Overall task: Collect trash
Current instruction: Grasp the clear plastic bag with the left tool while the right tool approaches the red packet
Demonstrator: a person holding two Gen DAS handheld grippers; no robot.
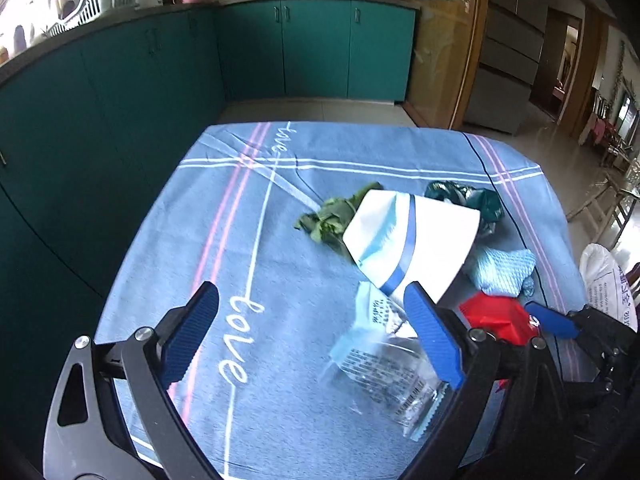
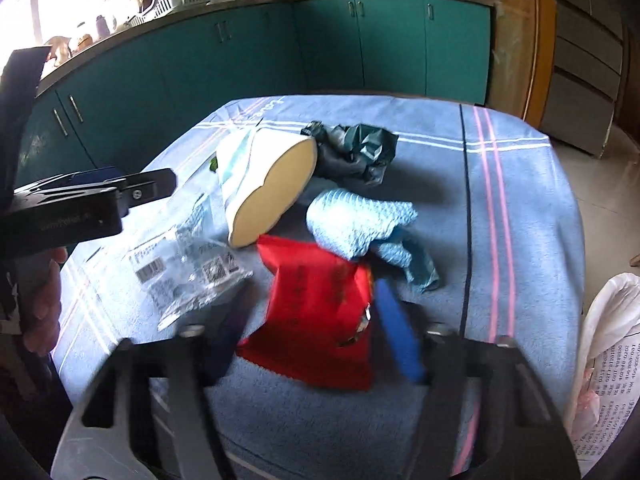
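Trash lies on a blue tablecloth (image 1: 160,240). My right gripper (image 2: 312,292) is shut on a red packet (image 2: 320,312), with a finger against each side; the packet (image 1: 496,316) bunches upward. My left gripper (image 1: 310,287) stands open over bare cloth. Its right finger (image 1: 432,336) lies over the edge of a clear plastic wrapper (image 1: 384,364), and nothing is between the pads. Beyond lie a tipped white paper cup (image 1: 412,240), green leaves (image 1: 328,216), a crumpled dark green bag (image 1: 468,200) and a light blue cloth (image 1: 504,272).
A white plastic sack (image 2: 608,340) stands off the table's right edge. Teal kitchen cabinets (image 1: 312,48) run along the back and left, with a strip of floor between them and the table. A hand (image 2: 44,300) holds the left gripper's body (image 2: 80,208) at the left.
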